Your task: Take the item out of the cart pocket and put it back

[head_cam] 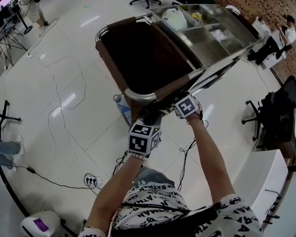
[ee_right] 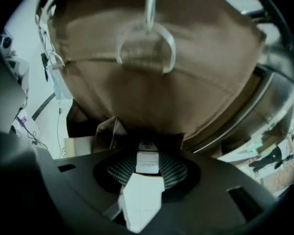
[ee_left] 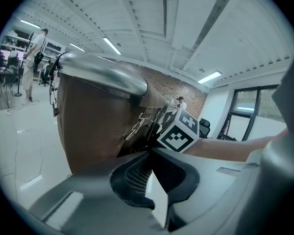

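Note:
The cart's brown fabric bag (head_cam: 138, 48) hangs from a steel rail (head_cam: 138, 95), and both grippers are at its near end. In the right gripper view, my right gripper (ee_right: 147, 163) is shut on a small white box (ee_right: 143, 190) with a label. The box sits just outside the dark pocket opening (ee_right: 154, 137) under the brown bag (ee_right: 152, 82). In the head view the right gripper (head_cam: 175, 102) is mostly hidden under its marker cube. My left gripper (ee_left: 149, 153) has its pad tips together against the dark pocket edge. I cannot tell whether fabric is pinched there.
Steel trays (head_cam: 212, 31) on the cart's far half hold a white bag (head_cam: 175, 19) and small items. A power strip (head_cam: 91, 180) and cables lie on the floor. Office chairs (head_cam: 269, 112) and a white counter (head_cam: 264, 177) stand at the right. People sit at the far right (head_cam: 281, 33).

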`<state>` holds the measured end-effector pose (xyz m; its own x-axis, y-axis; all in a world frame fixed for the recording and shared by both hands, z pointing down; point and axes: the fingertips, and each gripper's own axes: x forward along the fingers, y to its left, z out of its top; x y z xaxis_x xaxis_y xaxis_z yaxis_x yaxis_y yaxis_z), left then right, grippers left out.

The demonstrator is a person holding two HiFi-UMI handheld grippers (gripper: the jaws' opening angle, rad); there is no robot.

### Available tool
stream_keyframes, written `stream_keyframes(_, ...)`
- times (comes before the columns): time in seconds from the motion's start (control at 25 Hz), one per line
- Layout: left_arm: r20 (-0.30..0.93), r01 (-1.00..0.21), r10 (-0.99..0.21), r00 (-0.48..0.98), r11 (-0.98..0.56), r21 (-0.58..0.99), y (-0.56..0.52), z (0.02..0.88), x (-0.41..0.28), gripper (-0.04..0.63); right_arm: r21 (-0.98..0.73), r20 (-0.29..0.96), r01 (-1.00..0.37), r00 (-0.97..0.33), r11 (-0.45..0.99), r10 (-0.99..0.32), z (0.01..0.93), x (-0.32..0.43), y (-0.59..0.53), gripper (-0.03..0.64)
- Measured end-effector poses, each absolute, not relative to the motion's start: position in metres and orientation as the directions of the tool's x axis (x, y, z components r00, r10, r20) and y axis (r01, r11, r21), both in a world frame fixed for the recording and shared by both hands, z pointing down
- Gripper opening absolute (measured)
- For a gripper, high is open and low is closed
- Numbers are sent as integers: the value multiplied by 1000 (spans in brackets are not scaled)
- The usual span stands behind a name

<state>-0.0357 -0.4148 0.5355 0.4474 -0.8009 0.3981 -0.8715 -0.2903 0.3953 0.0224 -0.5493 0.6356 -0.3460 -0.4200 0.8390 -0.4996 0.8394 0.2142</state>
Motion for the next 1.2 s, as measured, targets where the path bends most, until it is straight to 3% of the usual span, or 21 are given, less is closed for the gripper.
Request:
stream_keyframes(0.76,365,-861,-790,493,-384,333,-357,500,-19,0,254,727,-630,-377,734,-574,541,59,-493,147)
stream_keyframes(1.2,341,-839,-771,538,-451,304,-219,487,-24,0,314,545,-741,-372,594,-751,457,83,-338,147)
